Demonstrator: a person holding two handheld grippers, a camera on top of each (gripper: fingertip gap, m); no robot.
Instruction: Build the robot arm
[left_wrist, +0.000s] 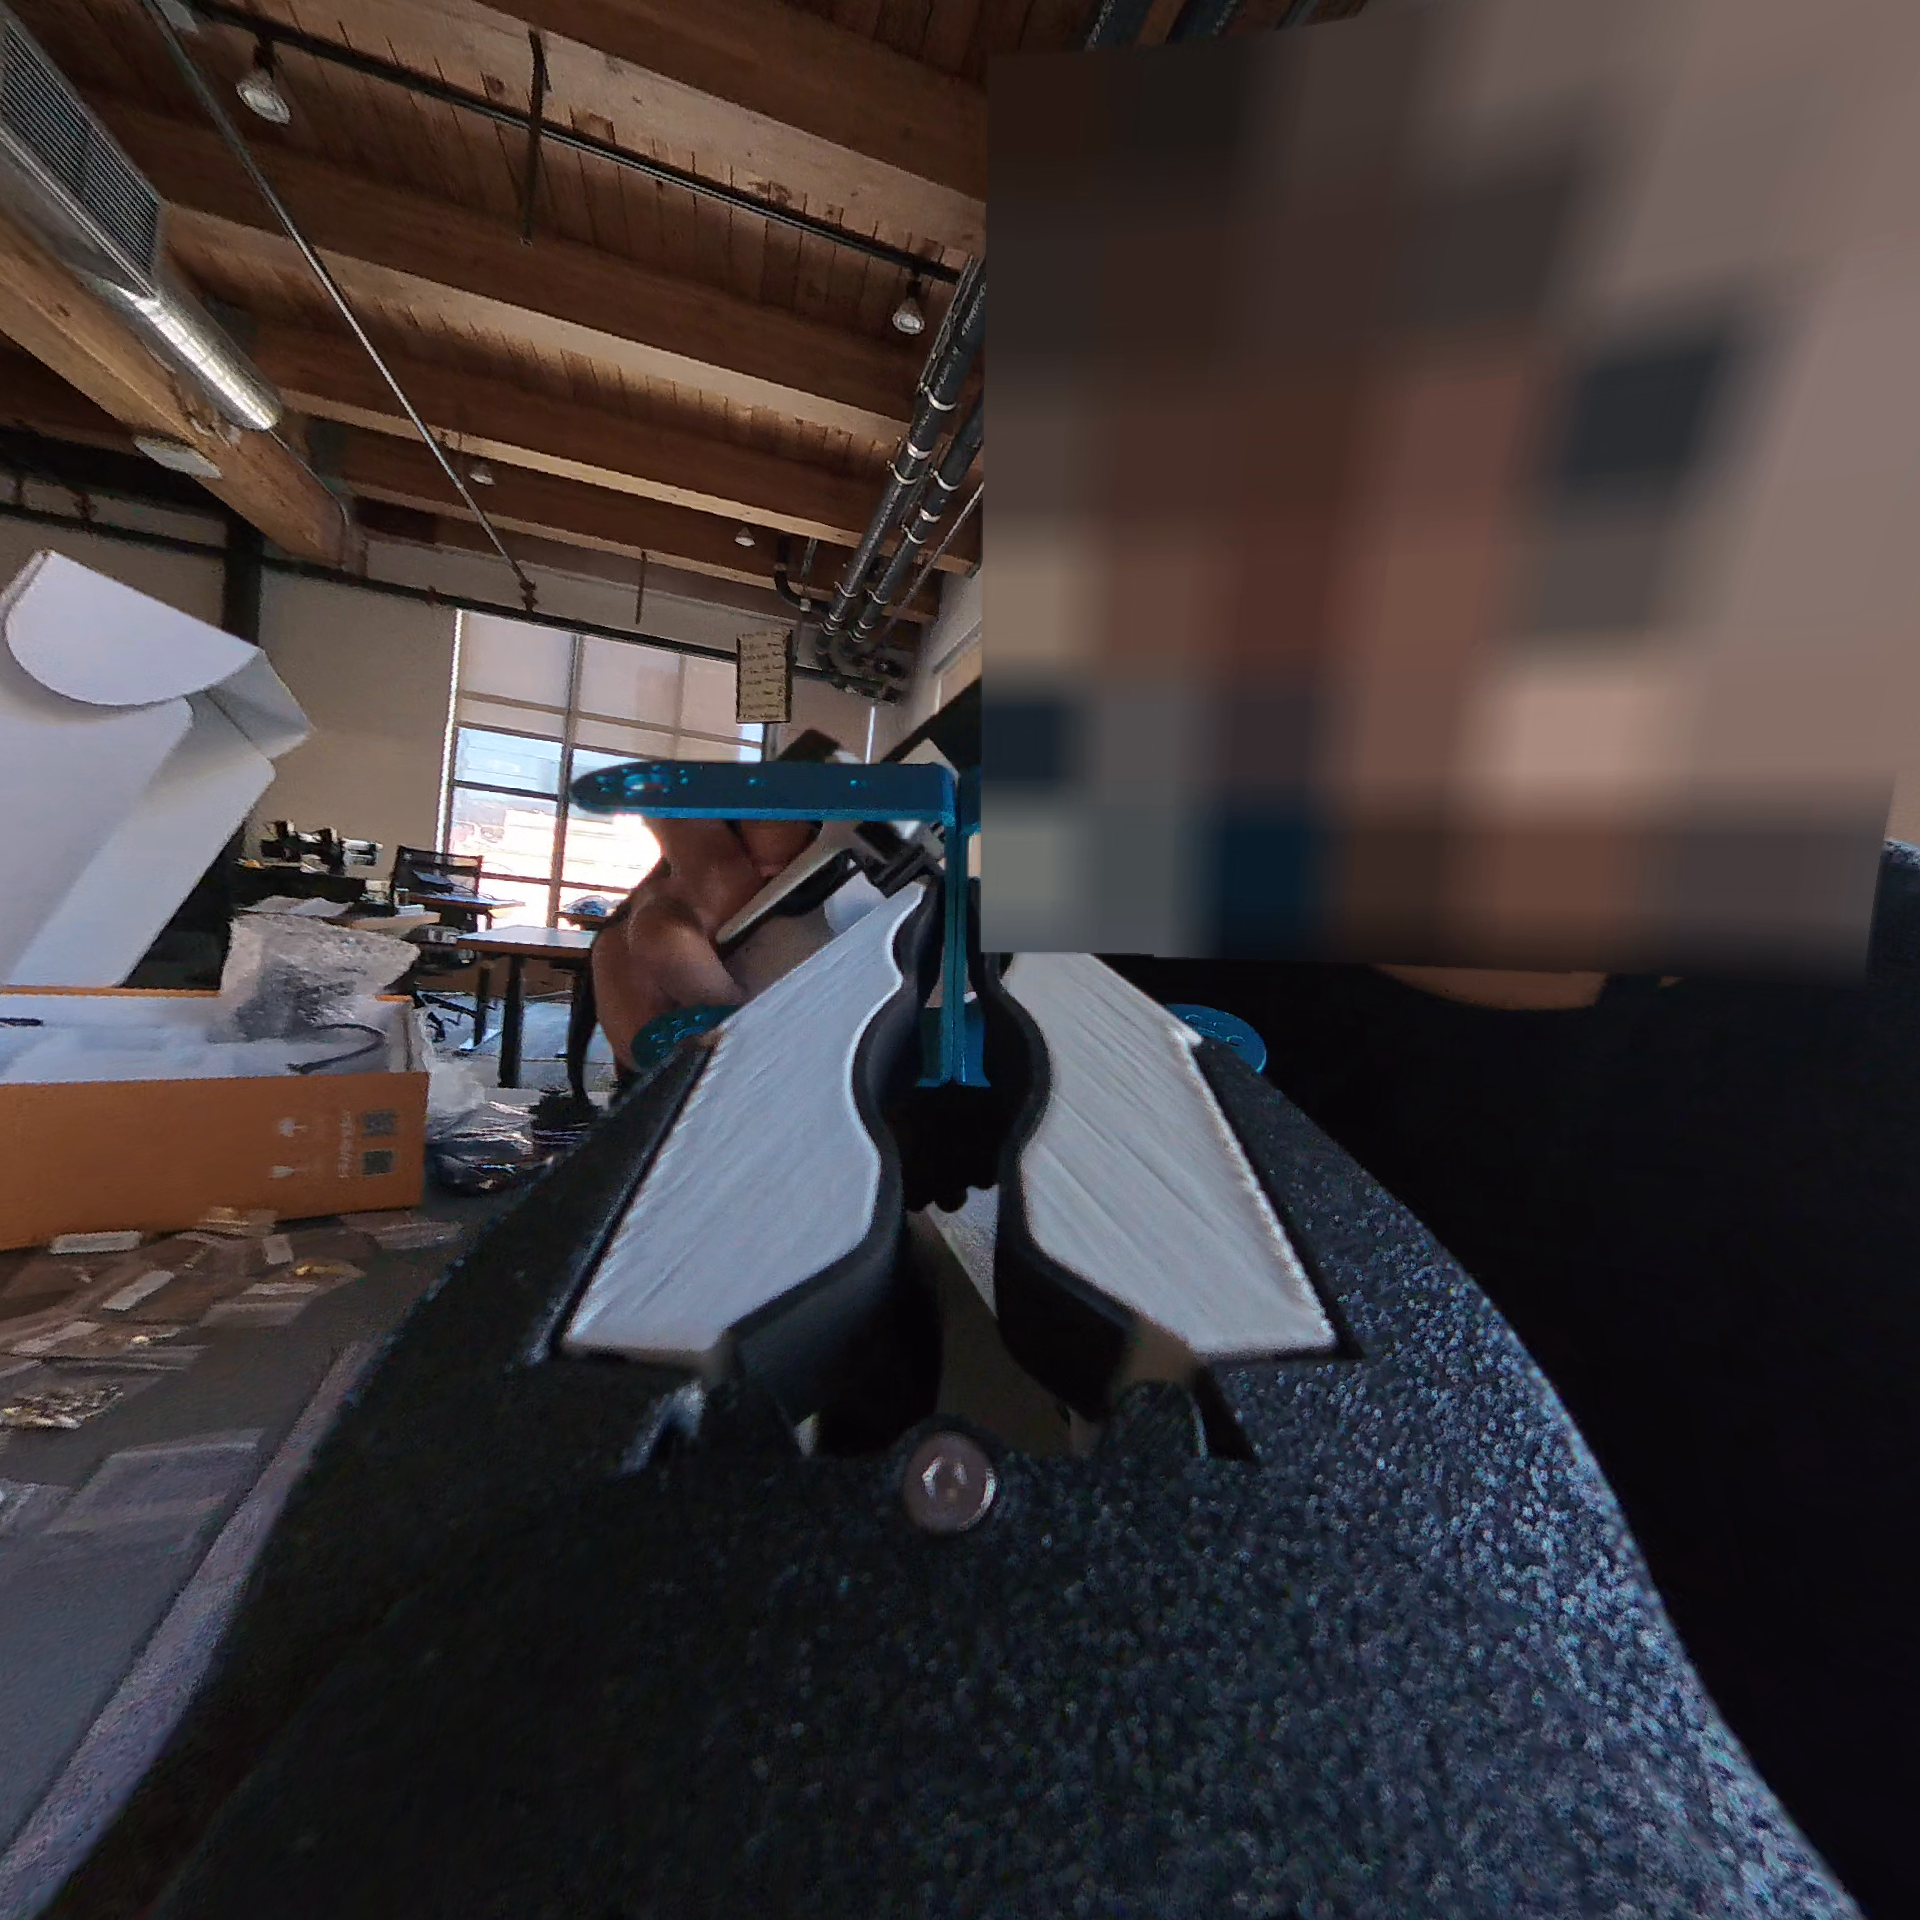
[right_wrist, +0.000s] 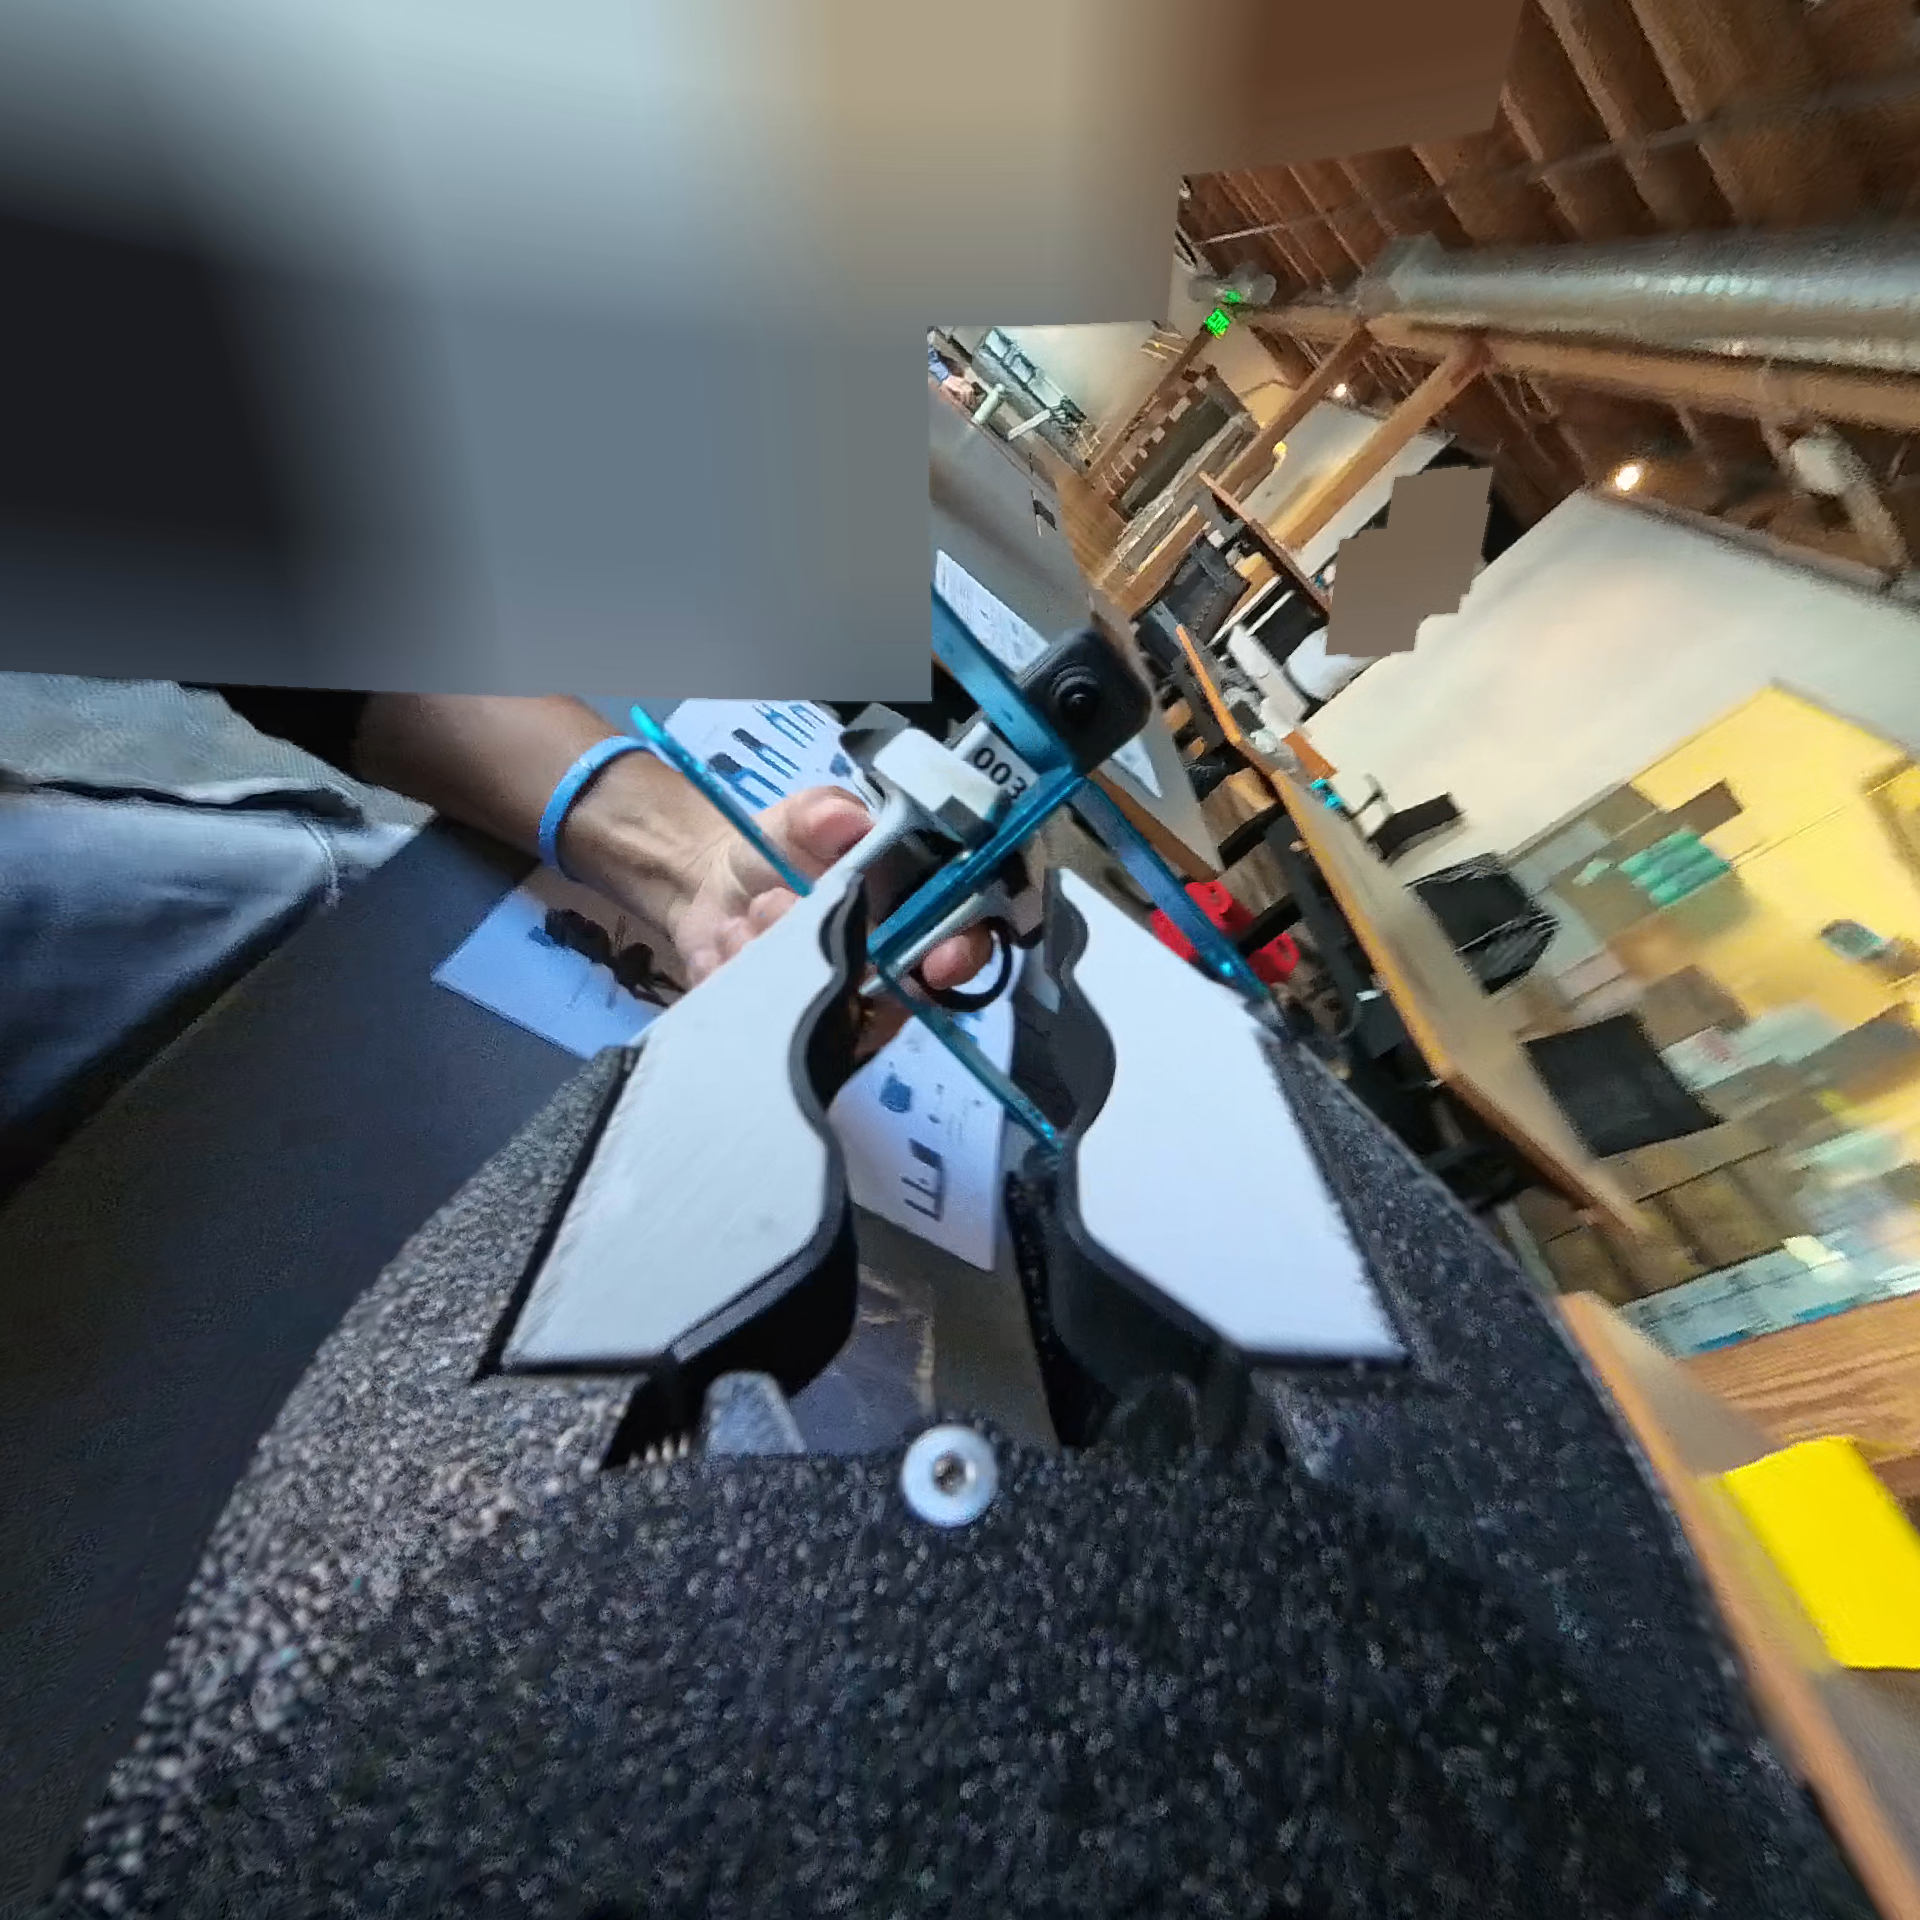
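Observation:
My left gripper (left_wrist: 951, 935) is shut on the upright middle plate of a blue metal bracket assembly (left_wrist: 758, 790), whose flat arms stick out to both sides. My right gripper (left_wrist: 790, 894) and the hand holding it show just behind the bracket. In the right wrist view my right gripper (right_wrist: 956, 904) has its jaws partly apart. One thin blue arm of the bracket (right_wrist: 966, 862) crosses the gap on a slant and touches the right pad. Whether it is clamped is unclear. The left gripper (right_wrist: 1081, 696) and a hand with a blue wristband (right_wrist: 727, 883) are right beyond.
An open orange box (left_wrist: 208, 1132) with a white lid (left_wrist: 125, 748) stands at the left, with small parts bags (left_wrist: 156, 1299) in front of it. Printed sheets (right_wrist: 914, 1164) lie on the black tabletop (right_wrist: 312, 1039). A red part (right_wrist: 1216, 925) and a yellow object (right_wrist: 1860, 1548) are at the right. Less than 4 cm separates the two grippers' tips.

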